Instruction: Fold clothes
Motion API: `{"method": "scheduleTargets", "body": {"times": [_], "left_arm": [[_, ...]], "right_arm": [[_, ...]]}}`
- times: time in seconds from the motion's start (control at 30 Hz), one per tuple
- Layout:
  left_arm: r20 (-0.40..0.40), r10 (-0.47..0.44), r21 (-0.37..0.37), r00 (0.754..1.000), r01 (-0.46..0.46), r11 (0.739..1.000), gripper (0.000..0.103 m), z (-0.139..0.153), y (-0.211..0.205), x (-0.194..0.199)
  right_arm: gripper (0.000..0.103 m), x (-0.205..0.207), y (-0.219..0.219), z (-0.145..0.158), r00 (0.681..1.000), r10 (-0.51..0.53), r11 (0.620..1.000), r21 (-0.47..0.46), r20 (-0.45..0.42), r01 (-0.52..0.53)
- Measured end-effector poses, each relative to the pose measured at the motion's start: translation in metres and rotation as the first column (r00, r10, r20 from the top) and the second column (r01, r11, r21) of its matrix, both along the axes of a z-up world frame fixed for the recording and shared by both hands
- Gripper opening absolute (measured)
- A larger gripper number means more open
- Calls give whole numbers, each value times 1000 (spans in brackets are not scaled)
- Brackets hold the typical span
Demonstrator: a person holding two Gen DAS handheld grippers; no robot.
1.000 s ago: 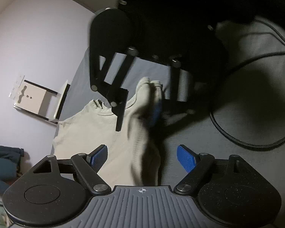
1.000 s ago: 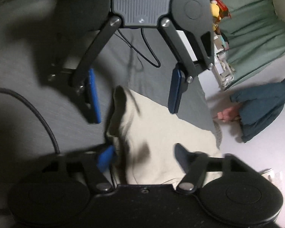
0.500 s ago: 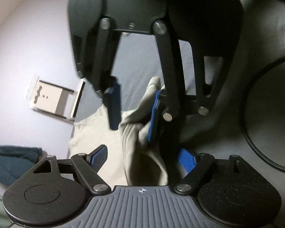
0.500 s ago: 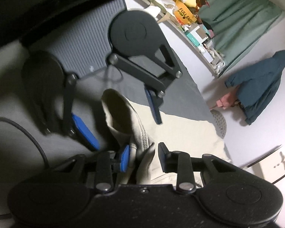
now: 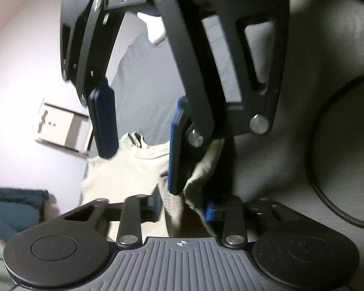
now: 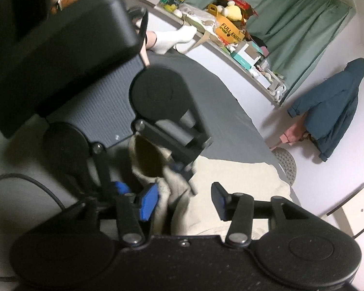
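A soft cream shirt (image 5: 123,169) lies on the grey bed sheet (image 6: 218,111) near its edge. The left gripper (image 5: 182,206), just closing, pinches a bunched fold; the right gripper (image 6: 182,201), just opening, stands spread around it. A black braided cable (image 5: 327,194) curls nearby.

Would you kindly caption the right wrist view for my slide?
Left gripper pinches the beige garment's raised edge while the right gripper stands open around it.
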State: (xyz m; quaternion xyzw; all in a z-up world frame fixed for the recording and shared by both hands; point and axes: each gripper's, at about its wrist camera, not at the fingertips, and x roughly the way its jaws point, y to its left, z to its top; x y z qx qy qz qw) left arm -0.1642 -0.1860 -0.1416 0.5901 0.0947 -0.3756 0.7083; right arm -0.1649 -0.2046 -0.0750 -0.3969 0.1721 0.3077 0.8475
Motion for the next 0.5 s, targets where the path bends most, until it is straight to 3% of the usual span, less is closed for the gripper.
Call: {"method": "scheduleTargets", "body": {"times": [0.07,0.2,0.23,0.37,0.5], "left_arm": [[-7,22,-23,1000,-22,999,22,4,3,1],[-35,52,-73,998,-55,996,21,14,9,4],[-50,61,-90,997,-66,994,21,18,8,5],[-100,94,-164,991,-110,980,21,35,11,10],[-94,93,-163,991,-107,981,13,38,16,9]], "right_arm": [[51,-1,-3,4,1000,6,1000,22,-4,-6],[66,-5,-5,3,998,65,998,-15,-13,-66],[71,-6,-3,-1,998,68,997,-43,-4,-68],[73,-7,10,-21,998,50,986,-159,48,-41],[73,-1,26,-46,986,-6,954,-294,169,56]]}}
